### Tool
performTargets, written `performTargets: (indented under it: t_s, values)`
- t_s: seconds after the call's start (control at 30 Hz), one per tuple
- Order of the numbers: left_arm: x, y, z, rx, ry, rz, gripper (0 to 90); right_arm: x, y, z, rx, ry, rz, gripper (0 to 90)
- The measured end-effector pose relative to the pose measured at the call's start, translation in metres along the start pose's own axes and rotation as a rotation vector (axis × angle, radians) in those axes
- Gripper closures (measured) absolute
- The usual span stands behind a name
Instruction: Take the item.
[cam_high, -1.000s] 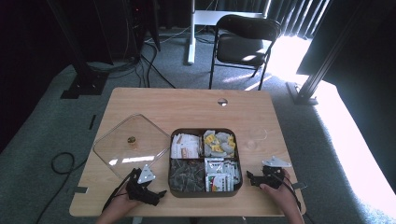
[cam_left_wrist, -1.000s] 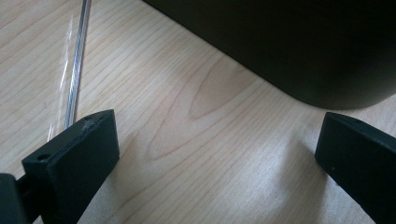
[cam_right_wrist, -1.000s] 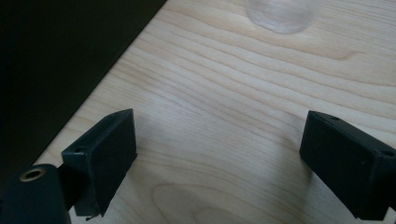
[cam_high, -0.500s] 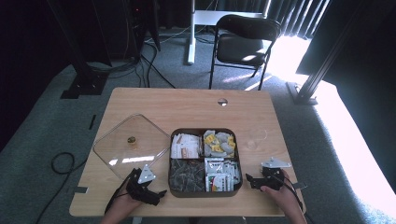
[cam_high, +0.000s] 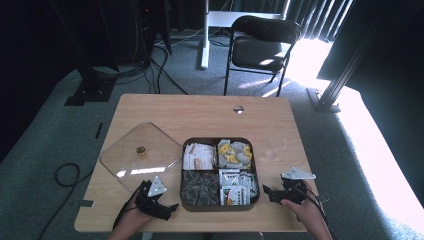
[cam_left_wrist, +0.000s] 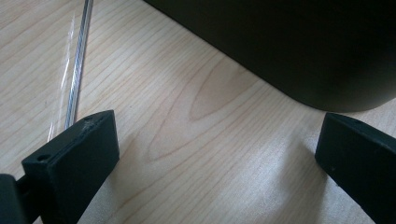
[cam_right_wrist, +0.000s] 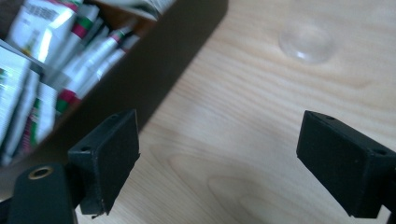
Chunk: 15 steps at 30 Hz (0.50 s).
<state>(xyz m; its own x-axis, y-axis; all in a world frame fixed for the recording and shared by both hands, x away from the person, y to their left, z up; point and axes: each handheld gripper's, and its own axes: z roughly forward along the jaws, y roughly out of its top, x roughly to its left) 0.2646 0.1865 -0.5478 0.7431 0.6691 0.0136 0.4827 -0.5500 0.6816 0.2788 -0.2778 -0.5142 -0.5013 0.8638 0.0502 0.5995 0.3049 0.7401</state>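
Observation:
A dark square tray (cam_high: 218, 207) with four compartments of packets sits at the table's near middle. Its clear lid (cam_high: 140, 156) lies flat to the left, a small gold knob on top. My left gripper (cam_high: 171, 208) rests by the tray's near left corner, open, with bare wood between the jaws (cam_left_wrist: 210, 154) and the tray's dark wall (cam_left_wrist: 299, 42) ahead. My right gripper (cam_high: 266, 192) rests at the tray's right side, open (cam_right_wrist: 217, 154) over bare wood. White packets with red and green bands (cam_right_wrist: 56, 51) show in the tray's near right compartment.
A small clear round disc (cam_right_wrist: 306, 41) lies on the wood right of the tray (cam_high: 274, 148). The table (cam_high: 200, 112) has a cable hole (cam_high: 238, 109) at the back. A black folding chair (cam_high: 262, 42) stands behind it. The lid's edge (cam_left_wrist: 77, 70) runs left of the left jaw.
Both grippers have stayed almost still beside the tray; the right one shifted very slightly. Nothing was taken hold of or let go.

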Motion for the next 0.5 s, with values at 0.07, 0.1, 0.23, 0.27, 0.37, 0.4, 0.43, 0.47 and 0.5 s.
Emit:
performTargets:
  t_s: [0.07,0.1,0.23,0.27,0.37,0.4,0.43,0.47,0.5]
  values:
    - [0.0,0.0,0.0,0.001,0.0,0.001,0.0,0.002,0.004,-0.002,-0.016,0.008,-0.001,13.1]
    - [0.0,0.0,0.0,0.0,0.0,0.001,0.0,0.004,0.006,-0.003,-0.023,0.007,-0.008,13.6]
    - [0.0,0.0,0.0,0.001,0.0,0.002,0.0,0.008,0.015,-0.005,-0.049,0.013,-0.024,14.2]
    - [0.0,0.0,0.0,0.001,0.0,0.002,0.0,0.009,0.017,-0.005,-0.052,0.013,-0.027,14.4]
    - [0.0,0.0,0.0,0.0,0.0,0.001,0.0,0.013,0.024,-0.005,-0.068,0.013,-0.047,16.9]
    - [0.0,0.0,0.0,-0.001,0.0,-0.001,0.0,0.014,0.027,-0.005,-0.077,0.011,-0.054,17.9]
    - [0.0,0.0,0.0,0.0,0.0,0.001,0.0,0.015,0.029,-0.005,-0.087,0.013,-0.063,19.4]
    - [0.0,0.0,0.0,0.001,0.0,0.001,0.0,0.016,0.032,-0.005,-0.099,0.012,-0.075,20.7]
    - [0.0,0.0,0.0,0.001,0.0,0.001,0.0,0.017,0.034,-0.006,-0.108,0.01,-0.086,22.4]
